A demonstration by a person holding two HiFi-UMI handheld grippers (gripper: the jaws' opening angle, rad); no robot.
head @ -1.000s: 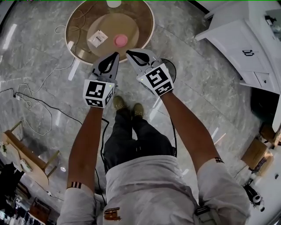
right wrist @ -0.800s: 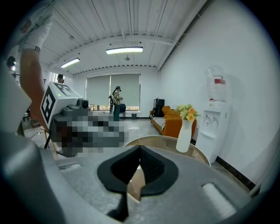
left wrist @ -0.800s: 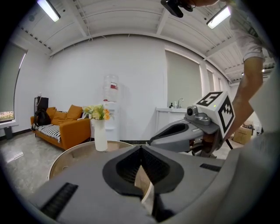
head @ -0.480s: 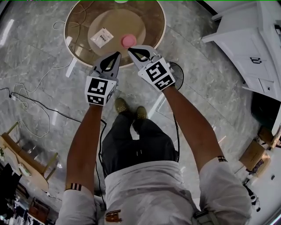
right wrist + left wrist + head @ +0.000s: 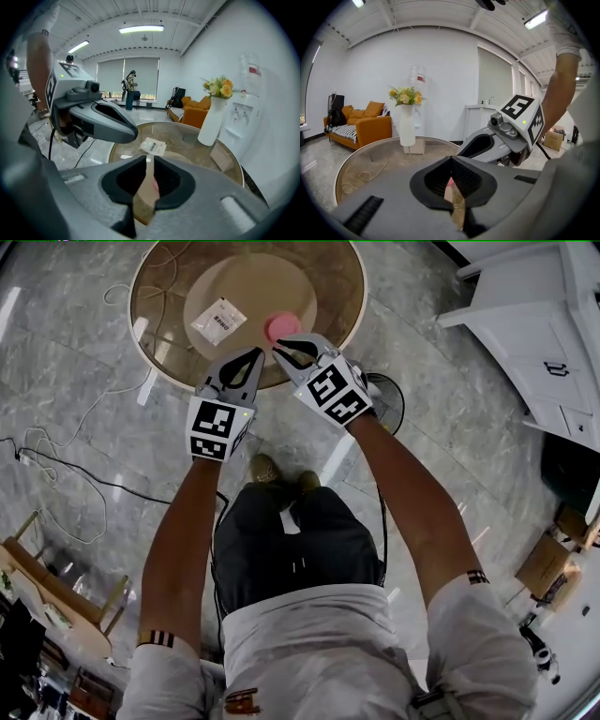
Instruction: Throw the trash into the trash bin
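Grey marble floor (image 5: 84,381) runs under a living room, and cords trail across it close to the person's shoes. A round glass table (image 5: 342,306) carries the trash: a white packet (image 5: 218,321) lying flat and, well to its right, a small pink thing (image 5: 281,326). No bin can be made out for certain.

The left claw (image 5: 255,354) has its tips pressed together and holds nothing. The right claw (image 5: 279,345) is just beginning to part — a narrow slit, empty, lined up just short of the pink thing.

A slit that narrow would likely shove the pink thing across the slick glass, not take it. The flat packet may slide when pinched. The cords could catch a foot.

The packet's dark print is too small to read.
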